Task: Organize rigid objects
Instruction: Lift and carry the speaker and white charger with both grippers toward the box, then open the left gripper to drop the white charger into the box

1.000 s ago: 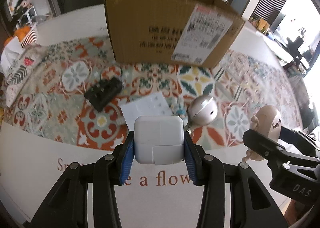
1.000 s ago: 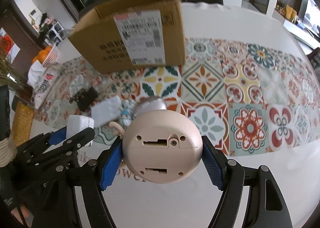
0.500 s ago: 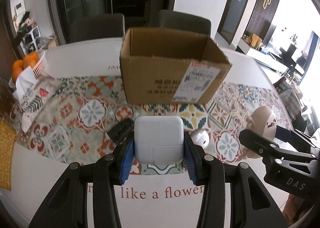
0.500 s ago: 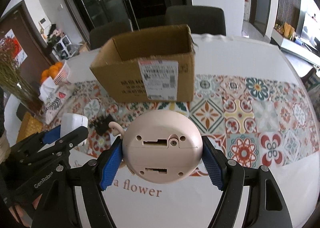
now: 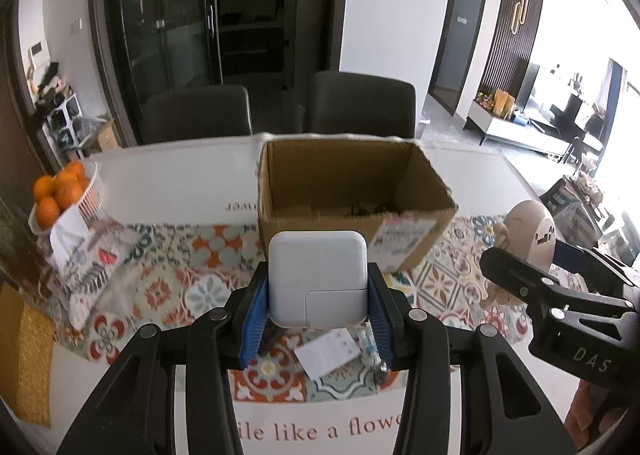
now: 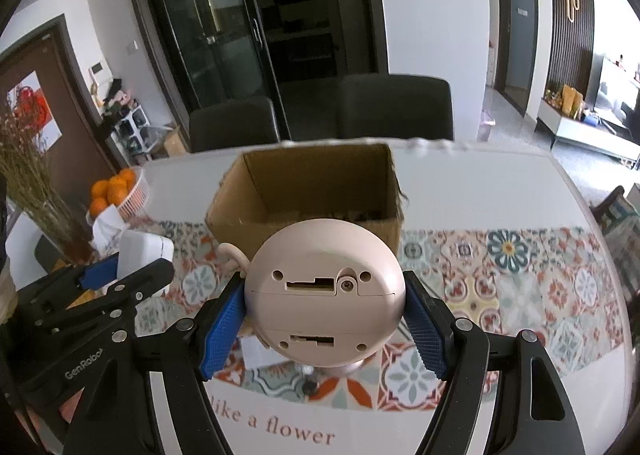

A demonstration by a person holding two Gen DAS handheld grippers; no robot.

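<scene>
My left gripper (image 5: 318,295) is shut on a white square power adapter (image 5: 317,279), held above the table in front of the open cardboard box (image 5: 348,195). My right gripper (image 6: 324,315) is shut on a round beige toy (image 6: 324,291), its underside facing the camera, also raised in front of the box (image 6: 308,191). The toy (image 5: 530,231) shows at the right of the left wrist view, the adapter (image 6: 144,259) at the left of the right wrist view. The box holds some dark items at its bottom.
A patterned mat (image 5: 180,275) covers the white table. On it lie a white card (image 5: 326,353) and a small packet (image 5: 370,343). A basket of oranges (image 5: 64,195) and a patterned pouch (image 5: 86,267) sit at the left. Two dark chairs (image 5: 360,103) stand behind.
Both grippers have risen with their objects, so the box's open top and inside have come into view. The items on the mat now lie below the fingers.
</scene>
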